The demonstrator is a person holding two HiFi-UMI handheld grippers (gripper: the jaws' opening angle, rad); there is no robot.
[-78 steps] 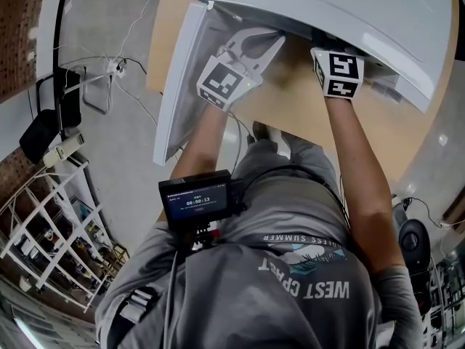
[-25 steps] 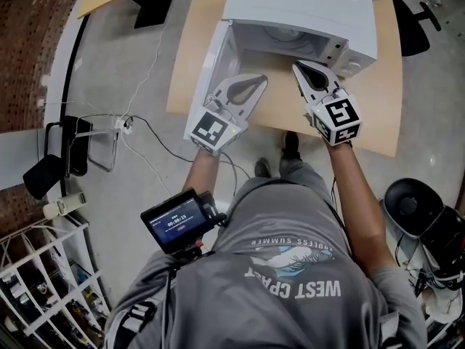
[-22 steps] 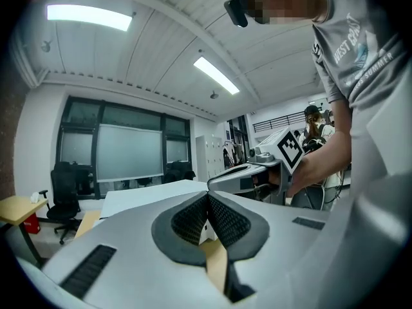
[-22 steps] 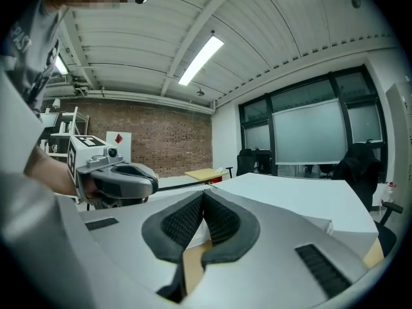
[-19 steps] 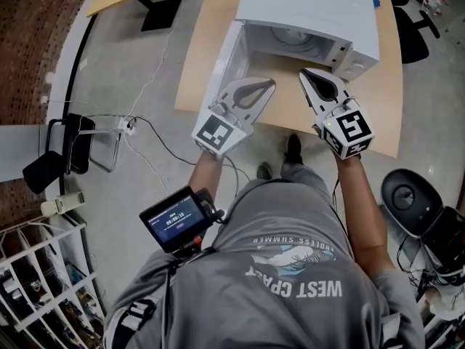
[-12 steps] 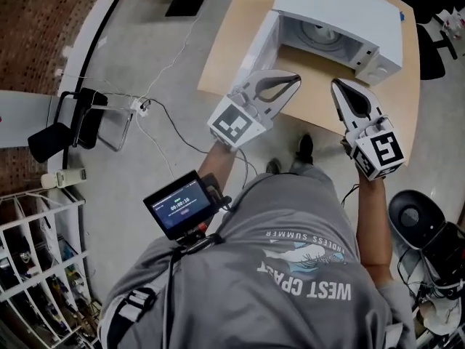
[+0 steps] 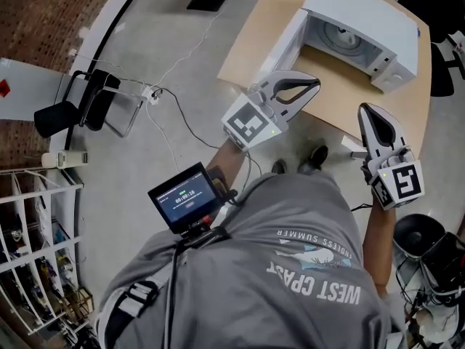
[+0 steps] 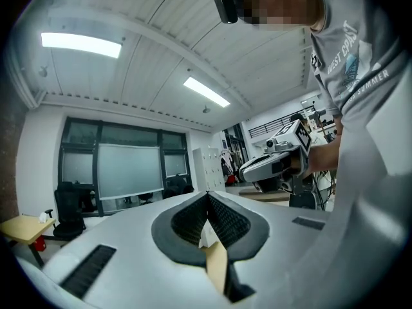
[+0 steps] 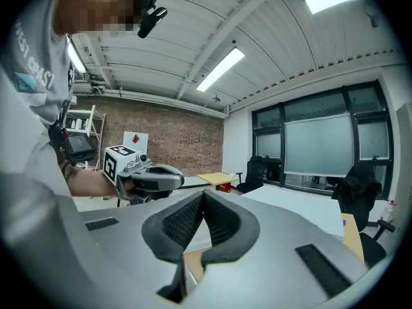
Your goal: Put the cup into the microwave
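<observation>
In the head view the microwave (image 7: 370, 17) sits at 1 o'clock on the counter (image 7: 251, 53), with its door (image 7: 282, 46) standing open on the 9 o'clock side. Only a round shape shows in the cavity. Whether it is the cup or just the turntable cannot be told, and no cup appears on the counter or in either gripper.

The left gripper (image 7: 311, 87) hovers over the counter's near edge, its fingers (image 8: 228, 223) together on nothing. The right gripper (image 7: 367, 115), at 3 o'clock and off the counter, is likewise closed and empty. Both are well apart from the oven.

The open door looks like the main hazard. Closed fingers can only push it, and a hard or off-centre shove could shift the microwave or jolt whatever stands inside. The cable (image 7: 190, 126) on the floor near the feet could catch a step.
</observation>
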